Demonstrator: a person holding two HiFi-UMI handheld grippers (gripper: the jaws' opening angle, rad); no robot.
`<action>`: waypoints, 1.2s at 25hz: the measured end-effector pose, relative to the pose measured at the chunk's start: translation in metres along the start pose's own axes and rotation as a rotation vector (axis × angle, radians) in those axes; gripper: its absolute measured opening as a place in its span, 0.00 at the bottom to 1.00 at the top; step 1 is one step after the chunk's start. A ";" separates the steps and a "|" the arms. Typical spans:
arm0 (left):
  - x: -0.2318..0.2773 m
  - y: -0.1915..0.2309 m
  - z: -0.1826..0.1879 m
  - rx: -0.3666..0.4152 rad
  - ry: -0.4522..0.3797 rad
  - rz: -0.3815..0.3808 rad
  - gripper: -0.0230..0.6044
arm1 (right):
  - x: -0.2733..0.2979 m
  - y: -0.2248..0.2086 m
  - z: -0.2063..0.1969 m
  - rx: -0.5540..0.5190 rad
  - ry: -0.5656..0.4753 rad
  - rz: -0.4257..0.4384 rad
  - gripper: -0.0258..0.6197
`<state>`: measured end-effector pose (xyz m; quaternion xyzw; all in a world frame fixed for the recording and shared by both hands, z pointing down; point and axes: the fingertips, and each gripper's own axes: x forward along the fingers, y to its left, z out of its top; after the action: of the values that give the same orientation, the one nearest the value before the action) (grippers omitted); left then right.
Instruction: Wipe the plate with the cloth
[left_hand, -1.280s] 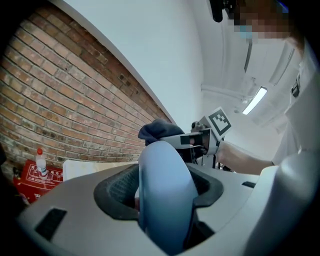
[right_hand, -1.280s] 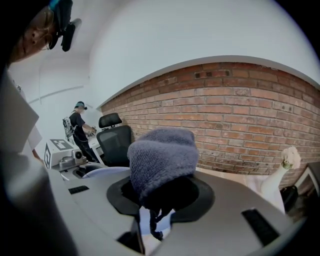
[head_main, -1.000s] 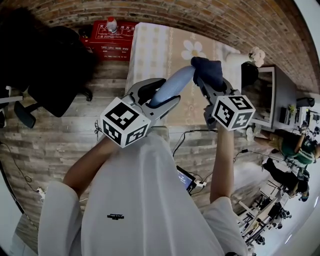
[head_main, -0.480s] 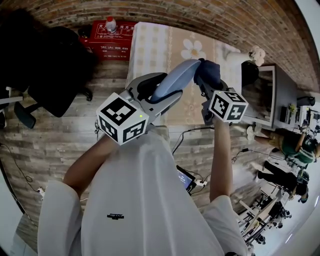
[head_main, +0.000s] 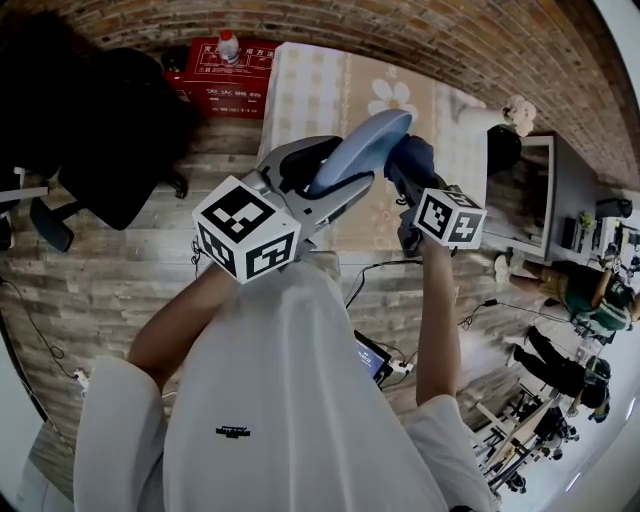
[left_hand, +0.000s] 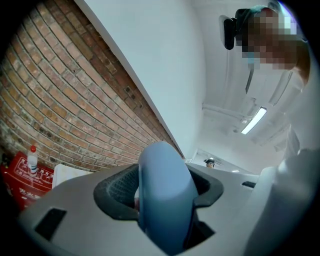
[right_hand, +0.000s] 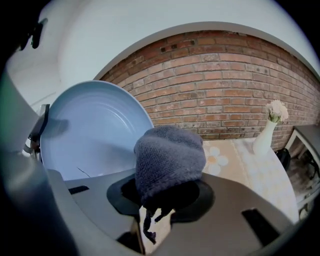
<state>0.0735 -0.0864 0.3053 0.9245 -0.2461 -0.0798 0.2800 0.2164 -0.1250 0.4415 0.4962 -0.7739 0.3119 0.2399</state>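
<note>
A pale blue plate (head_main: 365, 150) is held up in the air, edge-on in the head view, with my left gripper (head_main: 325, 185) shut on its rim. In the left gripper view the plate's rim (left_hand: 162, 192) fills the gap between the jaws. My right gripper (head_main: 408, 180) is shut on a dark grey knitted cloth (head_main: 418, 160), which sits right beside the plate's upper edge. In the right gripper view the cloth (right_hand: 169, 160) bulges out of the jaws and the plate's face (right_hand: 92, 132) stands just left of it; whether they touch is unclear.
Below lies a table with a beige flowered cloth (head_main: 385, 100), and a white vase with flowers (right_hand: 267, 132) at its right end. A red box (head_main: 228, 70) with a bottle stands by the brick wall. A black chair (head_main: 90, 130) is at left. People sit far right.
Both grippers have risen slightly, the plate tilting more upright. The cloth has slid from the plate's top edge down along its right side.
</note>
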 end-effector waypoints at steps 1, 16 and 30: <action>0.000 0.001 0.001 -0.004 -0.003 -0.001 0.45 | 0.001 0.000 -0.004 0.010 0.004 0.000 0.24; 0.006 0.012 0.016 -0.038 -0.062 0.016 0.45 | 0.003 0.021 -0.045 0.097 0.043 0.024 0.24; 0.009 0.020 0.032 -0.057 -0.120 0.051 0.45 | -0.017 0.081 -0.066 0.073 0.056 0.089 0.24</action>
<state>0.0644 -0.1207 0.2896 0.9030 -0.2836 -0.1347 0.2932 0.1526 -0.0418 0.4556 0.4610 -0.7761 0.3642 0.2292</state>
